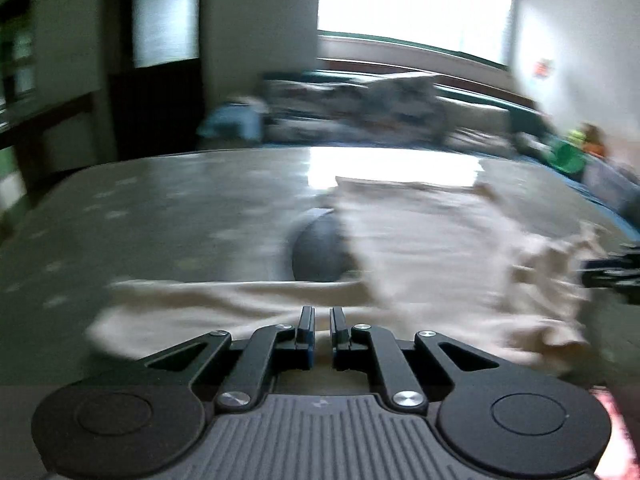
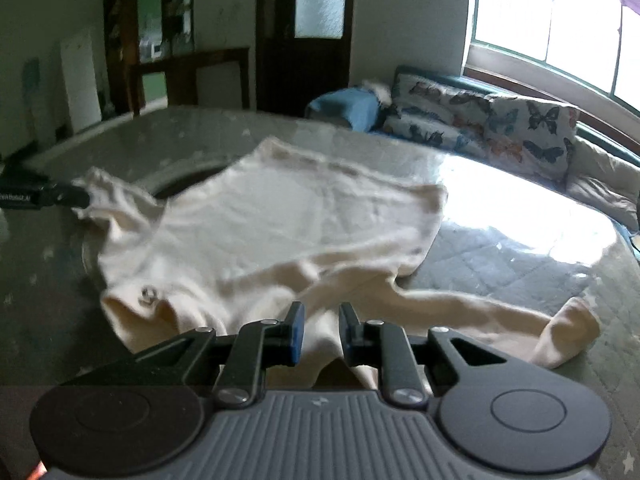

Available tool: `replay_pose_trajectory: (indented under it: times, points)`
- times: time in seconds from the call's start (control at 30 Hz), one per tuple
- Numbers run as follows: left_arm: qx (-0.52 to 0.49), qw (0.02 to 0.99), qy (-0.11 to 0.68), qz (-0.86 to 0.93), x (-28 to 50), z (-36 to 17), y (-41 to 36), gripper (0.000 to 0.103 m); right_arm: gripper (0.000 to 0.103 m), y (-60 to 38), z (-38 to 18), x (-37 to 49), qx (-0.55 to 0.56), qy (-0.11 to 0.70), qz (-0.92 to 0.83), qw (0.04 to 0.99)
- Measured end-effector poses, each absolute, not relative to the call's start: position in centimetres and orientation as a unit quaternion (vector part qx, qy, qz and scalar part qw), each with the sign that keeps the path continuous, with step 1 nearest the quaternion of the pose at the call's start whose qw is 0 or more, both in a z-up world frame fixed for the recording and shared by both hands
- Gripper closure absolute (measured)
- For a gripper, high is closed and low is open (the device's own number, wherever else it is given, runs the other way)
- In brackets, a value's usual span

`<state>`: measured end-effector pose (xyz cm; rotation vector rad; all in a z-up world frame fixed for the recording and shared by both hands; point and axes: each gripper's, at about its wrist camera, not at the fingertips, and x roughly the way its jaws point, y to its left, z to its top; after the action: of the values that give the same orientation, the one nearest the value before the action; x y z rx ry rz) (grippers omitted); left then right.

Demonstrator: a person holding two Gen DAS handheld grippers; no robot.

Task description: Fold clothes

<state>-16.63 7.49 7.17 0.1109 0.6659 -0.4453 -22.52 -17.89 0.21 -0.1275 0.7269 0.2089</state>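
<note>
left gripper [image 1: 322, 322]: black jaws nearly closed with a thin gap, nothing visibly pinched, cream fabric just beyond the tips. right gripper [image 2: 322, 320]: blue-padded jaws slightly apart over a sleeve, grasp unclear. one cream knit sweater [image 2: 280, 216], soft and rumpled, lies spread on the grey star-print quilted bed cover [image 2: 520, 276], one long sleeve trailing near right. far right, two butterfly-print pillows [image 2: 500, 128]; one blue folded cloth [image 2: 352, 108] left of them.
</note>
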Motion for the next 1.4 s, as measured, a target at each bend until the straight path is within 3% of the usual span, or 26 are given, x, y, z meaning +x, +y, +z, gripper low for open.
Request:
replay_pose_trajectory:
  times: [0.4, 0.7, 1.1, 1.4]
  points:
    - [0.127, 0.865, 0.338, -0.35, -17.2, 3.4, -2.2, 0.095, 0.085, -19.1, -0.6, -25.8, -0.101, 0.407, 0.087, 0.904]
    - [0.154, 0.855, 0.321, -0.376, -19.1, 3.5, -2.1, 0.095, 0.083, -20.8, 0.2, -21.3, -0.059, 0.348, 0.065, 0.933]
    - [0.188, 0.838, 0.306, -0.41, -19.9, 4.3, -1.3, 0.094, 0.077, -23.2, -2.1, -19.8, -0.093, 0.359, 0.002, 0.929]
    - [0.157, 0.844, 0.326, -0.396, -18.2, 4.4, -1.8, 0.093, 0.075, -16.9, -0.8, -22.4, -0.125, 0.328, 0.138, 0.926]
